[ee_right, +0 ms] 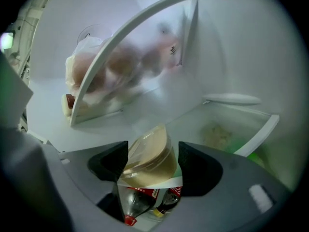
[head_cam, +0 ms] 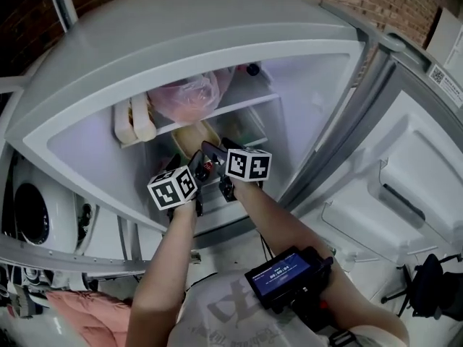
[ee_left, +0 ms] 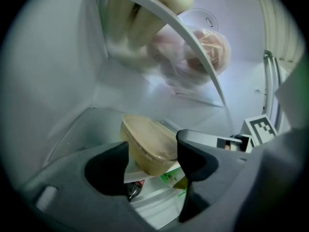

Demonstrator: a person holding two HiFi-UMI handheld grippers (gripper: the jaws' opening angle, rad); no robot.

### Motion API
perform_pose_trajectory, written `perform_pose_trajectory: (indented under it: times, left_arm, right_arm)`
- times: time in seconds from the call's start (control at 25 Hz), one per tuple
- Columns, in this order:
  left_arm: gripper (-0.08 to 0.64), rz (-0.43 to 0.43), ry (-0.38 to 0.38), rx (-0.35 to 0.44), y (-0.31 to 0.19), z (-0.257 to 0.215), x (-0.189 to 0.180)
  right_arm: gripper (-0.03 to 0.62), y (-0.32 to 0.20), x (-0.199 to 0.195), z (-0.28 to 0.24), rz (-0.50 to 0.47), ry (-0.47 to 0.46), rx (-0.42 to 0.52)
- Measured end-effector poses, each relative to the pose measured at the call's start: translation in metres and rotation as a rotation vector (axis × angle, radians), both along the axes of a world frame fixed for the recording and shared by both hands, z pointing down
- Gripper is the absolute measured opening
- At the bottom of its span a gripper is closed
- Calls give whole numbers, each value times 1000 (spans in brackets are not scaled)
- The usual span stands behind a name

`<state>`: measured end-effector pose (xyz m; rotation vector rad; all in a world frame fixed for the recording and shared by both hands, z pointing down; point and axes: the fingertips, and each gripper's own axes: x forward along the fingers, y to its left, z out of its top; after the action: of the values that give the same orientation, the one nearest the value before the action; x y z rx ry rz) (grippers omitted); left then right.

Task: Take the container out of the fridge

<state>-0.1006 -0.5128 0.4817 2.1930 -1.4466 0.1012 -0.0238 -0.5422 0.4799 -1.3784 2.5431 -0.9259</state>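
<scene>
Two grippers reach into the open fridge together, and both claws are spread wide with nothing pinched. The left gripper and the right gripper each frame the same thing between their jaws: the tan, clear-lidded container, which sits low in the compartment under the shelf. The pads seem just short of its walls, or barely at them, rather than pressing.

The main risk lies in what the container rests on. It appears to lie tilted on a loose heap, with red-labelled bottles under it and a green-printed packet at its edge, so a nudge from either jaw before both close could slide or tip it deeper in. The walls look thin and soft; a hard squeeze may buckle them or spring the lid, and an uneven grip from the two sides could twist the container and spill what is inside. Lifting it may also set the bottles rolling.

Overhead room looks tight. The shelf edge curves across just above the jaws in both gripper views, so a steep lift could knock the container or a gripper against it. On that shelf sit a pink plastic bag and some pale rolls, near the edge and liable to be jostled. The door stands open at the right, clear of the way out
</scene>
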Motion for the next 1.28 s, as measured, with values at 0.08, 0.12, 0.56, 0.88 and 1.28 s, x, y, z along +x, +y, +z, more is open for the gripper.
perform_pose_trajectory:
  times: [0.08,0.12,0.56,0.88,1.28]
  left_arm:
    - [321,2,14,-22,-2,2,2]
    - [321,5,27,-36,-4,3,3]
    - [252,47,149,-64,3,5,13]
    - [232,34,140,-32,24,1,12]
    - [231,42,105,-6,76,8,24]
  right_arm:
    - [332,-2,-2,5,-7,-25,-38]
    - [326,-2,-2,7,-8,-35,-55]
    - [248,6,-2,10,14,-34,-95]
    - [224,31,1,8,-8,-53,-62]
    - [216,82,15,9,-39,-46,-20]
